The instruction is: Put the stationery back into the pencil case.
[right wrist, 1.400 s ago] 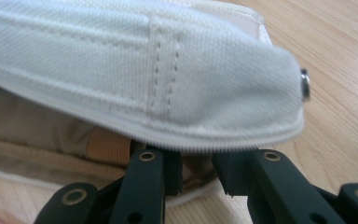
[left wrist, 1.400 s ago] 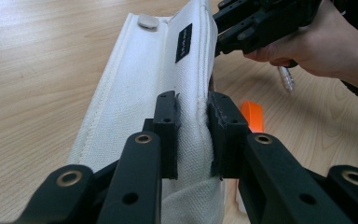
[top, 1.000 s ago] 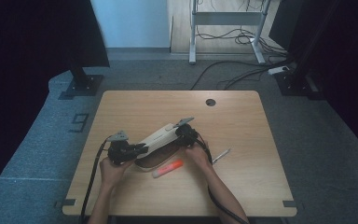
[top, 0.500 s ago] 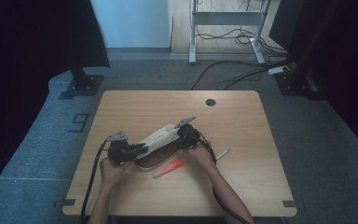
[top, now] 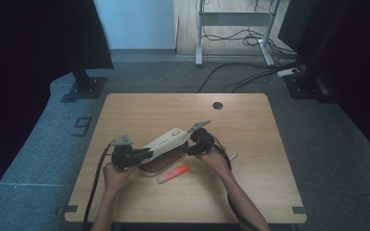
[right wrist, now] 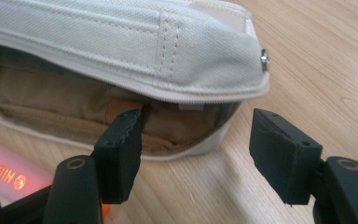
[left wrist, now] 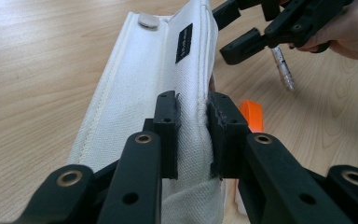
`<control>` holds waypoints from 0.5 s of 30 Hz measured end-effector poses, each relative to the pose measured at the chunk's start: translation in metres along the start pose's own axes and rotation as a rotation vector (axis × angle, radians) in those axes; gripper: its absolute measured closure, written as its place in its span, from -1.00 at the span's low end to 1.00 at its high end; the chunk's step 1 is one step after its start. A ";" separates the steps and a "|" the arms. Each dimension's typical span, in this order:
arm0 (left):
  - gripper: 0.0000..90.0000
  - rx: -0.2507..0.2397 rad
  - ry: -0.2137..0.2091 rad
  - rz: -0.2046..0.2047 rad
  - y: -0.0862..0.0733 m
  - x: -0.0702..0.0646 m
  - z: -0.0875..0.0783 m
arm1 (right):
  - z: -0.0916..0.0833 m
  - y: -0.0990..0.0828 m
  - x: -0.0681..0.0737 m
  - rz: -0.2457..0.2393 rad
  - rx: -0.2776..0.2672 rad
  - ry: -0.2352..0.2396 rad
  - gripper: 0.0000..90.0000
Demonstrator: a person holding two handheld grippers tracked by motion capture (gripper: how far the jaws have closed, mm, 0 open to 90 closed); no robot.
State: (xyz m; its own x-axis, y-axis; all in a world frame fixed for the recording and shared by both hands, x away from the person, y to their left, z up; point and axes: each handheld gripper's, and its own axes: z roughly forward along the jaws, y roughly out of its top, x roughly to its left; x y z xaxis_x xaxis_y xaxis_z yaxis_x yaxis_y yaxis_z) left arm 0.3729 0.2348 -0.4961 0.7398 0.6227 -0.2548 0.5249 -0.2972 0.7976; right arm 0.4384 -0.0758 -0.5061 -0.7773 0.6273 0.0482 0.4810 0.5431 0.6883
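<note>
At the centre of the high view, the left gripper point(top: 142, 154) pinches the top flap of the white pencil case point(top: 166, 144). The right gripper point(top: 192, 144), jaws just opening and holding nothing, sits at the case's open end, with an orange highlighter point(top: 173, 173) just below.

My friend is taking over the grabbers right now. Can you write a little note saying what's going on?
Left gripper: shut on the top edge of the white pouch, holding its flap up.
Right gripper: jaws have just been opening, nothing between them, at the pouch's open end.
Things: pouch in the middle of the table, unzipped, tan lining showing. Orange highlighter lies on the table in front of it; a clear pen lies beside the right hand.
Done: pouch opened.
Left: probably put the highlighter and pen in, then close it.
</note>
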 end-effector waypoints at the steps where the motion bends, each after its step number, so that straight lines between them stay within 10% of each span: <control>1: 0.66 0.000 0.000 -0.001 0.000 0.000 0.000 | 0.000 0.000 0.000 0.000 0.000 0.000 -0.26; 15: 0.65 0.004 -0.001 0.001 0.000 0.000 0.000 | -0.036 -0.020 -0.012 0.018 -0.020 -0.027 -0.36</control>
State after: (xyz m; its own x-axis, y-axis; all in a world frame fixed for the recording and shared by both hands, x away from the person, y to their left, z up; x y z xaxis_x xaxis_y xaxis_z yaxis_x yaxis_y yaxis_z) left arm 0.3732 0.2348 -0.4965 0.7411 0.6212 -0.2545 0.5256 -0.3010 0.7957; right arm 0.4233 -0.1138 -0.4945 -0.7575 0.6515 0.0412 0.4860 0.5207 0.7019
